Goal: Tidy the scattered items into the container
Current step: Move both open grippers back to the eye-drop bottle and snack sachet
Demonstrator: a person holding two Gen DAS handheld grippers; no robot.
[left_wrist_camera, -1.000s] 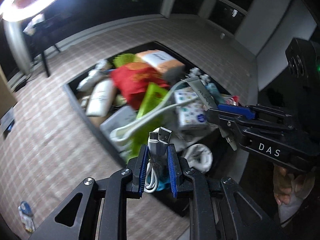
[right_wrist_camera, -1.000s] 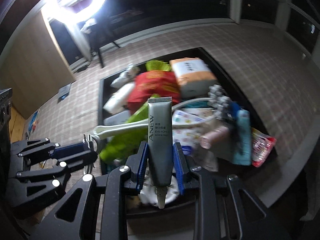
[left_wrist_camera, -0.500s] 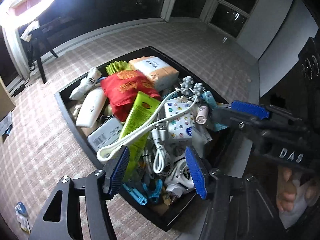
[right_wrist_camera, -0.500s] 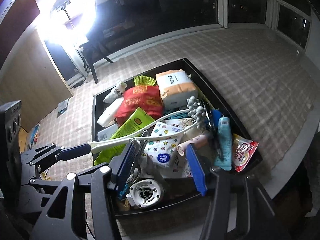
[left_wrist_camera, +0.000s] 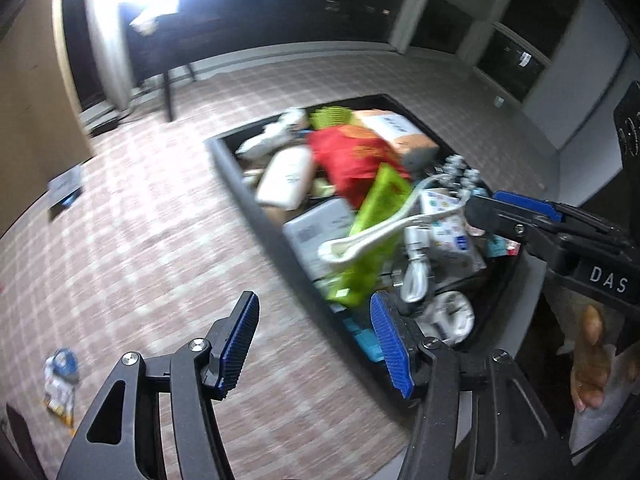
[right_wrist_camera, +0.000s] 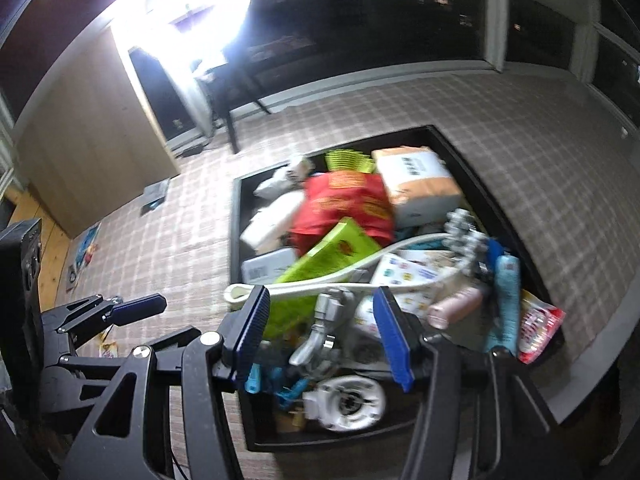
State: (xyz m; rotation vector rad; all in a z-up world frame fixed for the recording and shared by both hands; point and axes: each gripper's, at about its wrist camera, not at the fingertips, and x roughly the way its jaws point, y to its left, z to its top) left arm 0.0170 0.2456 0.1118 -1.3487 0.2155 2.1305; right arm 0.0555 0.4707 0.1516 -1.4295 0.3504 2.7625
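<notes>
Left tool (left_wrist_camera: pixel 314 340): jaws wide, nothing between them, above the checked cloth beside the container.
Right tool (right_wrist_camera: pixel 322 330): jaws wide, empty, over the container.
Container (right_wrist_camera: pixel 236 216): black, piled full.
Red packet (right_wrist_camera: pixel 344 208): on top of the pile.

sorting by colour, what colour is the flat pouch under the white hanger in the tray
Lime green pouch, with the hanger across it; clearest in the right wrist view.

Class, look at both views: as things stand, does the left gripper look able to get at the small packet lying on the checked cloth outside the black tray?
Probably yes. The left gripper is open and empty, and the small packet lies alone on bare checked cloth, nothing between them. It sits off to the side, so the hand must swing over.
</notes>
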